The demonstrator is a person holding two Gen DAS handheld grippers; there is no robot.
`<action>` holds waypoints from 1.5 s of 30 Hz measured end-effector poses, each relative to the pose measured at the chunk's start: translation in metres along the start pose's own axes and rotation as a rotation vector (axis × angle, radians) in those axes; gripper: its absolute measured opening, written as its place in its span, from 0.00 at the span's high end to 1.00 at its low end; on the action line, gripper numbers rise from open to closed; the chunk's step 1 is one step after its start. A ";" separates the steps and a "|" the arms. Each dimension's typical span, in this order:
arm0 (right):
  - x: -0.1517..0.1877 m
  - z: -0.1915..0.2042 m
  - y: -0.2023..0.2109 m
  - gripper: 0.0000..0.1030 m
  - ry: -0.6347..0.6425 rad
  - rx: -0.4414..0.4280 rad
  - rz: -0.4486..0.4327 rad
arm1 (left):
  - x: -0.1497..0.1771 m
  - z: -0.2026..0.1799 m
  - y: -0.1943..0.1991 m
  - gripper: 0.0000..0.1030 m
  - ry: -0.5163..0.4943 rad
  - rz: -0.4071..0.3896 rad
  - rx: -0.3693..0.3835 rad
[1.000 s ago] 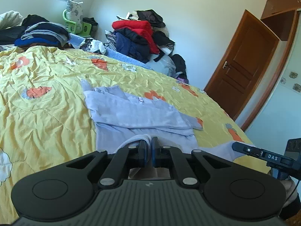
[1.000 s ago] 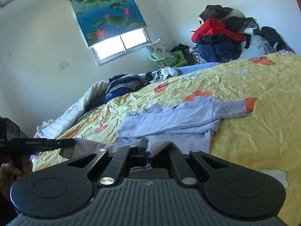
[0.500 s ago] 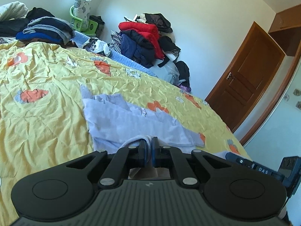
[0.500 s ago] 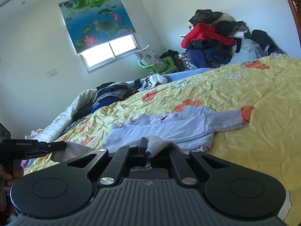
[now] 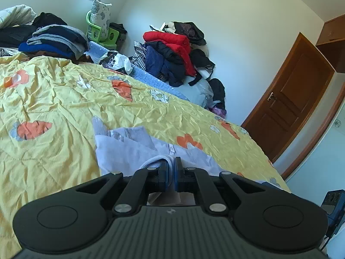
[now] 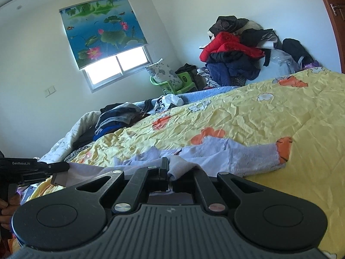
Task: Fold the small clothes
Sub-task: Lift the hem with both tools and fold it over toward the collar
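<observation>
Because the pale lilac garment [image 5: 133,151] is a thin, soft knit that lies limp on the yellow bedspread [image 5: 54,108], it looks light and floppy, something that would sag and crease wherever it is not supported, yet with enough nap that it is unlikely to slip out of a firm pinch. It appears sturdy enough that nothing about it is fragile, so the sensible places to take hold are its hem and edges, two points well apart, so the cloth hangs as a straight fold line between them. The garment lies spread near the bed's near edge, one sleeve [image 6: 248,151] stretched out toward the right in the right wrist view, its cuff resting against an orange carrot print. The left gripper [image 5: 170,172] has its fingers closed almost completely, with a rolled edge of the lilac cloth pinched between the blue pads. The right gripper [image 6: 169,172] is likewise clamped tight on a bunched edge of the same garment, which drapes over one finger. A person's hand [image 6: 5,207] shows at the far left of the right wrist view, on the left gripper's handle.
</observation>
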State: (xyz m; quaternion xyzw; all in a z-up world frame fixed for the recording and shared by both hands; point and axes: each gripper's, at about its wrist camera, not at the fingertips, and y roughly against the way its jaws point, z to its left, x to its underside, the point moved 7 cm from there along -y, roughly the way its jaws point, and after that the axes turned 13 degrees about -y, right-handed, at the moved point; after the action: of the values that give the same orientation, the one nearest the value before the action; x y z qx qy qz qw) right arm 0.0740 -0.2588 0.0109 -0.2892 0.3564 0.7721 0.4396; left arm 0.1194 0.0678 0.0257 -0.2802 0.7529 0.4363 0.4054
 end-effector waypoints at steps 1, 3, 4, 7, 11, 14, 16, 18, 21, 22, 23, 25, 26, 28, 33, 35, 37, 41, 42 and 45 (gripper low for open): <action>-0.002 -0.001 -0.003 0.95 -0.001 0.003 -0.002 | -0.002 0.001 -0.003 0.95 -0.003 0.001 -0.002; -0.005 -0.003 -0.010 0.95 -0.006 0.005 -0.003 | -0.005 0.002 -0.010 0.95 -0.006 0.004 -0.012; -0.007 -0.004 -0.014 0.95 -0.007 0.006 -0.002 | -0.006 0.004 -0.014 0.95 -0.007 0.007 -0.015; -0.011 -0.008 -0.027 0.95 -0.003 0.015 0.000 | -0.009 0.008 -0.027 0.95 -0.006 0.016 -0.025; -0.015 -0.015 -0.044 0.95 -0.013 0.027 0.011 | -0.014 0.014 -0.042 0.95 -0.007 0.026 -0.035; -0.017 -0.021 -0.056 0.95 -0.022 0.036 0.018 | -0.017 0.017 -0.054 0.95 -0.006 0.035 -0.039; -0.018 -0.025 -0.063 0.95 -0.026 0.040 0.019 | -0.019 0.019 -0.062 0.95 -0.007 0.043 -0.041; -0.020 -0.028 -0.069 0.95 -0.031 0.045 0.020 | -0.020 0.021 -0.070 0.95 -0.007 0.053 -0.045; -0.022 -0.032 -0.078 0.95 -0.035 0.051 0.023 | -0.021 0.025 -0.081 0.95 -0.003 0.062 -0.051; -0.023 -0.033 -0.082 0.95 -0.037 0.054 0.023 | -0.022 0.026 -0.084 0.95 -0.003 0.064 -0.051; -0.024 -0.034 -0.084 0.95 -0.038 0.057 0.022 | -0.023 0.027 -0.088 0.95 -0.003 0.068 -0.054; -0.026 -0.036 -0.090 0.95 -0.041 0.062 0.023 | -0.024 0.029 -0.096 0.95 -0.003 0.078 -0.055; -0.027 -0.038 -0.094 0.95 -0.044 0.066 0.025 | -0.024 0.031 -0.100 0.95 -0.001 0.084 -0.058; -0.028 -0.041 -0.101 0.95 -0.048 0.077 0.034 | -0.022 0.035 -0.109 0.95 0.004 0.098 -0.062; -0.029 -0.049 -0.119 0.95 -0.064 0.092 0.060 | -0.019 0.046 -0.125 0.95 0.038 0.123 -0.068; -0.029 -0.052 -0.126 0.95 -0.081 0.092 0.069 | -0.018 0.049 -0.128 0.95 0.040 0.127 -0.072; -0.029 -0.056 -0.131 0.95 -0.099 0.091 0.081 | -0.018 0.053 -0.132 0.95 0.049 0.134 -0.072; -0.029 -0.063 -0.140 0.95 -0.131 0.093 0.099 | -0.015 0.065 -0.145 0.95 0.109 0.163 -0.060; -0.029 -0.064 -0.143 0.95 -0.135 0.095 0.105 | -0.014 0.068 -0.148 0.95 0.124 0.171 -0.057; -0.027 -0.069 -0.151 0.95 -0.143 0.108 0.125 | -0.009 0.075 -0.161 0.95 0.161 0.206 -0.046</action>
State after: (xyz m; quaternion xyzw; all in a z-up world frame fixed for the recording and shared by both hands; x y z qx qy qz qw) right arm 0.2287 -0.2730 -0.0532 -0.1864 0.3825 0.7964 0.4298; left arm 0.2759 0.0606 -0.0579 -0.2447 0.7977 0.4686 0.2901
